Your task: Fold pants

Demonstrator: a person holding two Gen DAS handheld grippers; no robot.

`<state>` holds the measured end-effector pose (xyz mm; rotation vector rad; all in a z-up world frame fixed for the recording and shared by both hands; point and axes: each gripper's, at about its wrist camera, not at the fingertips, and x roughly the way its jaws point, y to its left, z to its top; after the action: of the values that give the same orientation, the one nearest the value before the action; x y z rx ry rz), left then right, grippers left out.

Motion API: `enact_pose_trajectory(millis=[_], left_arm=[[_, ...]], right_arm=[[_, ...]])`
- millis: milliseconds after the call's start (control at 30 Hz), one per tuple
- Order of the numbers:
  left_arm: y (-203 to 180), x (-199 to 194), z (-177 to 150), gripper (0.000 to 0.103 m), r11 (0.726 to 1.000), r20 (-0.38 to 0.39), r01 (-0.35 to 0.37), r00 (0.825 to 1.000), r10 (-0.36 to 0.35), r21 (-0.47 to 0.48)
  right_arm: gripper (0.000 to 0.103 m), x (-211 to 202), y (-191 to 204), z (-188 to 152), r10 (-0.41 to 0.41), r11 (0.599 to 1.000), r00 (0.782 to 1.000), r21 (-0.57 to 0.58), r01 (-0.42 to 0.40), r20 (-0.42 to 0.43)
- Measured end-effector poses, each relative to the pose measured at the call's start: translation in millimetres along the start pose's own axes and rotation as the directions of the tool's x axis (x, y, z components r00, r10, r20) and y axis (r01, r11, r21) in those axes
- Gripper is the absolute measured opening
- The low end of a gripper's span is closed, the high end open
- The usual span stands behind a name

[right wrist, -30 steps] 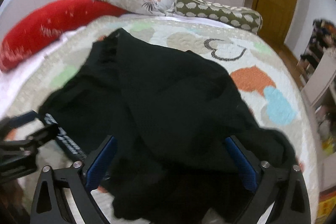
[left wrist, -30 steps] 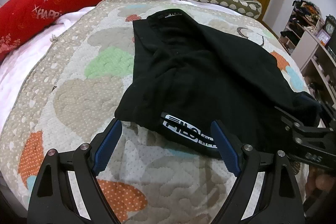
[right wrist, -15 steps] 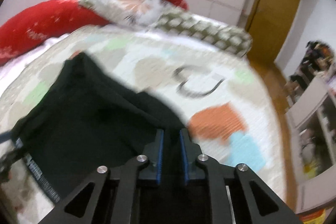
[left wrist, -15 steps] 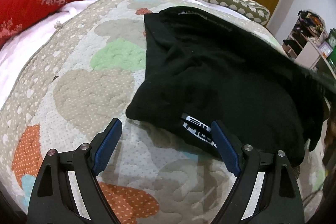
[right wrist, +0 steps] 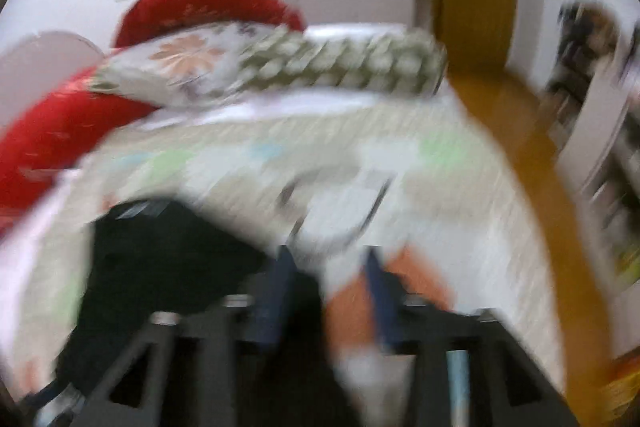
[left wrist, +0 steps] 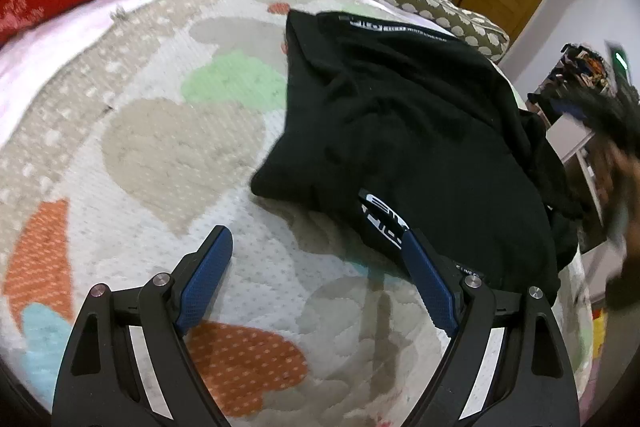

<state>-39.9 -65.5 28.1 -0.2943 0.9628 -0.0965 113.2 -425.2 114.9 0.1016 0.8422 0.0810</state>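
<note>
Pants (left wrist: 408, 131) lie bunched at 1 o'clock on quilt (left wrist: 168, 147), fold unfinished. Left gripper (left wrist: 316, 259) released, empty. Right gripper (right wrist: 328, 259) opening, nothing visibly between jaws.

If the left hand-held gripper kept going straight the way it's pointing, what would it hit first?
Most likely the quilt. The left hand-held gripper is wide open and angled down at the bed, with bare quilt between its fingers. Its right-side finger sits by the edge of the black pants and might brush them; depth is unclear.
</note>
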Motion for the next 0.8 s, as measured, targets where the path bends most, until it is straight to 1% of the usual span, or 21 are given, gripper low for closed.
enact_pose_trajectory(millis=[33,67,133,200,267,300,333,367,400,433,467,500,533,567,600,633,667,700,733,767,800], left_arm=[[-0.2,3.4,0.1,0.087,1.0,-0.005,0.011,1.0,-0.011,-0.011],[-1.0,7.3,1.0,0.087,1.0,-0.007,0.018,1.0,-0.018,-0.023],[-5.1,13.7,6.6,0.087,0.999,0.007,0.012,1.0,-0.012,-0.036],[-8.2,19.3,14.0,0.087,0.998,0.01,0.025,1.0,-0.024,-0.055],[-12.6,27.4,22.5,0.087,0.996,-0.016,0.023,1.0,-0.024,-0.09],[-13.8,29.5,24.7,0.087,0.995,-0.027,0.011,1.0,-0.014,-0.101],[-15.5,31.0,26.6,0.087,0.994,-0.032,0.002,0.999,-0.005,-0.105],[-15.7,31.3,27.2,0.087,0.995,-0.03,-0.001,1.0,-0.002,-0.1],[-16.4,31.9,27.2,0.087,0.996,-0.031,-0.006,1.0,0.003,-0.092],[-16.9,32.7,26.8,0.087,0.997,-0.034,-0.011,0.999,0.009,-0.082],[-17.7,33.9,26.8,0.087,0.997,-0.036,-0.017,0.999,0.015,-0.074],[-18.4,35.0,26.8,0.087,0.997,-0.039,-0.025,0.999,0.022,-0.067],[-19.6,35.9,26.9,0.087,0.998,-0.039,-0.034,0.999,0.032,-0.059],[-20.6,36.3,26.9,0.087,0.998,-0.037,-0.04,0.999,0.038,-0.055],[-21.8,37.4,27.1,0.087,0.998,-0.036,-0.046,0.998,0.044,-0.05],[-22.3,39.0,27.5,0.087,0.998,-0.036,-0.049,0.998,0.047,-0.043],[-22.9,40.3,28.1,0.087,0.998,-0.038,-0.053,0.998,0.051,-0.038],[-23.8,42.5,29.1,0.089,0.998,-0.038,-0.057,0.998,0.056,-0.03],[-24.4,44.6,30.5,0.094,0.999,-0.038,-0.044,0.998,0.043,-0.023],[-24.6,46.3,31.5,0.098,0.999,-0.041,-0.03,0.999,0.028,-0.025],[-24.5,47.7,33.0,0.098,0.999,-0.042,-0.02,0.999,0.019,-0.033]], right_arm=[[0.06,-12.6,-5.8,-20.7,0.039,0.999,0.999,0.003,-0.039,-0.01],[0.064,-20.2,-6.0,-37.6,0.052,0.999,0.998,-0.008,-0.052,-0.017],[0.069,-33.3,-4.6,-70.1,0.046,0.997,0.998,-0.057,-0.048,-0.031],[0.074,-30.3,-4.0,-84.5,0.031,0.996,0.999,-0.077,-0.034,-0.038],[0.075,-14.9,-8.8,-88.5,0.037,0.998,0.998,-0.054,-0.04,-0.056],[0.064,-3.4,-8.6,-89.4,0.058,0.997,0.994,-0.051,-0.062,-0.089],[0.046,6.9,-6.4,-89.3,0.065,0.994,0.991,-0.078,-0.074,-0.119],[0.012,8.6,-5.0,-88.3,0.032,0.993,0.993,-0.112,-0.045,-0.117],[0.008,13.1,-3.8,-82.8,-0.008,0.99,0.995,-0.139,-0.006,-0.099],[0.008,15.7,-4.5,-72.5,-0.064,0.986,0.996,-0.155,0.054,-0.055],[0.008,16.6,-8.7,-60.1,-0.147,0.976,0.989,-0.16,0.147,0.012],[0.008,17.5,-14.7,-49.4,-0.22,0.964,0.974,-0.142,0.227,0.064],[0.008,17.3,-23.9,-38.8,-0.269,0.956,0.958,-0.094,0.279,0.101],[0.009,17.6,-37.2,-29.1,-0.284,0.957,0.953,-0.031,0.288,0.105],[0.01,17.8,-46.8,-25.5,-0.273,0.962,0.959,0.012,0.273,0.073],[0.013,14.8,-58.3,-26.7,-0.224,0.973,0.974,0.062,0.223,0.015],[0.026,8.0,-65.3,-32.1,-0.17,0.981,0.985,0.093,0.17,-0.005],[0.05,-1.9,-70.7,-42.7,-0.114,0.986,0.993,0.119,0.114,-0.011],[0.06,-16.9,-75.0,-61.1,-0.058,0.988,0.998,0.143,0.06,-0.014],[0.07,-26.2,-75.6,-74.2,-0.039,0.987,0.999,0.155,0.041,-0.014],[0.072,-36.9,-73.9,-92.5,-0.016,0.986,1.0,0.167,0.019,-0.015]])
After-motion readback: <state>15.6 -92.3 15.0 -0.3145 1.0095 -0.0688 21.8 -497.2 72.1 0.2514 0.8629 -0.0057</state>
